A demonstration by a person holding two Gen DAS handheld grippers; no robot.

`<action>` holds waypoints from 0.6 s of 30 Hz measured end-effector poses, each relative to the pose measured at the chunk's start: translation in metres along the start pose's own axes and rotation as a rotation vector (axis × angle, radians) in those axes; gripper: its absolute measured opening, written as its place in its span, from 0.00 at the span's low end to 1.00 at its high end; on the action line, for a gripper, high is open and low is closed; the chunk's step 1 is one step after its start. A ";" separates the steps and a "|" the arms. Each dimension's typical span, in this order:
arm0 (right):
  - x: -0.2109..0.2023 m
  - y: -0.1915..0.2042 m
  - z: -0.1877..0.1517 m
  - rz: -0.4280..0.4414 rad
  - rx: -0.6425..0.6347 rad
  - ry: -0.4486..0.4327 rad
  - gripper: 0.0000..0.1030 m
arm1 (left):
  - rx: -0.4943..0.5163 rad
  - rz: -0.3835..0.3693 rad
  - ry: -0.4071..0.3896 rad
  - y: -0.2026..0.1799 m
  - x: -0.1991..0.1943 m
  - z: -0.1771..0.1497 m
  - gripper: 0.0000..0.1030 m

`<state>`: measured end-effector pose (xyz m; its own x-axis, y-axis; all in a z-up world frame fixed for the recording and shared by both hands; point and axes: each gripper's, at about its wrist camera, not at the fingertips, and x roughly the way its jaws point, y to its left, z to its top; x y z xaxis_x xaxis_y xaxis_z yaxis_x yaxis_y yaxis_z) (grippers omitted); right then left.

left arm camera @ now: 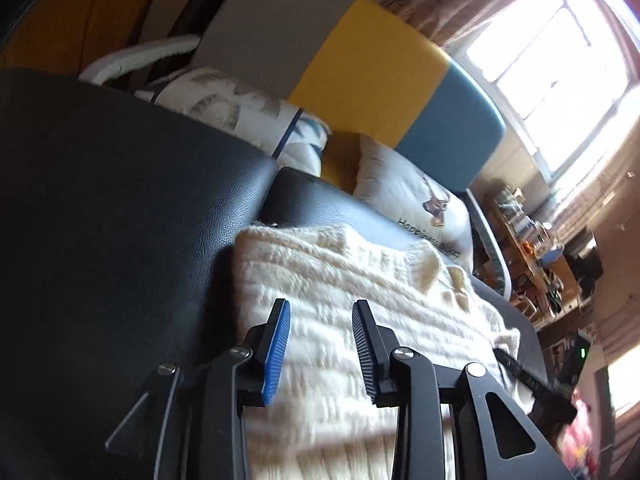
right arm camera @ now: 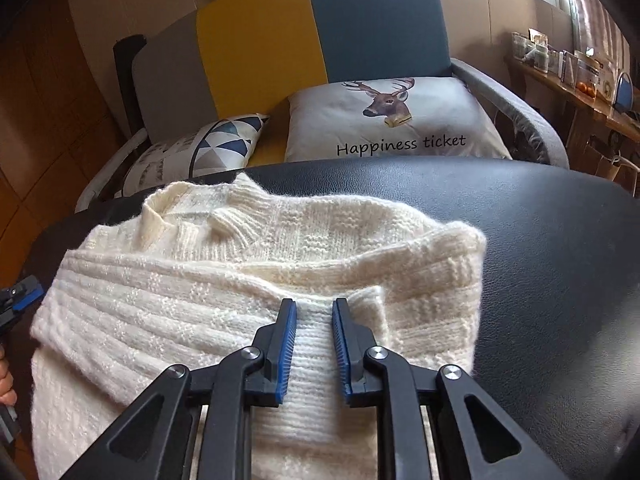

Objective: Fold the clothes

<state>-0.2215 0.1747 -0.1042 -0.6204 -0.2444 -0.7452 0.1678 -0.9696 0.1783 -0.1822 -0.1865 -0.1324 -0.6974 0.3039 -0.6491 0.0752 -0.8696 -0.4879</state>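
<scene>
The white pillow (right arm camera: 394, 120) carries the printed line "Happiness ticket" in black below a deer-head picture. In the left wrist view the same pillow (left arm camera: 416, 200) shows the wording only partly, probably "Happiness", blurred and cut off.

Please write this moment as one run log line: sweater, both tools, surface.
sweater: cream knit, partly folded | surface: black leather top | left tool: open, over sweater | right tool: open, around ribbed fold
</scene>
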 end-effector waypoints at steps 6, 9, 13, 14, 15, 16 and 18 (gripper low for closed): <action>-0.034 0.009 -0.026 -0.004 -0.036 0.023 0.20 | 0.110 0.059 0.073 -0.007 0.007 -0.032 0.33; -0.048 0.000 -0.047 -0.010 0.011 0.038 0.20 | 0.104 0.057 0.079 -0.006 0.005 -0.033 0.33; -0.088 -0.031 -0.084 0.071 0.144 0.038 0.20 | 0.077 0.035 0.070 -0.004 -0.005 -0.029 0.33; -0.098 -0.040 -0.096 0.104 0.178 0.054 0.20 | 0.076 0.029 0.071 -0.004 -0.009 -0.030 0.36; -0.108 -0.050 -0.110 0.147 0.211 0.081 0.21 | 0.086 0.020 0.079 -0.004 -0.018 -0.034 0.38; -0.117 -0.059 -0.124 0.192 0.243 0.109 0.22 | 0.098 0.004 0.088 -0.003 -0.028 -0.041 0.40; -0.138 -0.077 -0.155 0.242 0.292 0.164 0.26 | 0.114 -0.029 0.124 0.004 -0.048 -0.062 0.44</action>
<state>-0.0302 0.2857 -0.1152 -0.4555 -0.4836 -0.7474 0.0550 -0.8533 0.5186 -0.1043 -0.1804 -0.1389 -0.6045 0.3686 -0.7062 -0.0298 -0.8964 -0.4422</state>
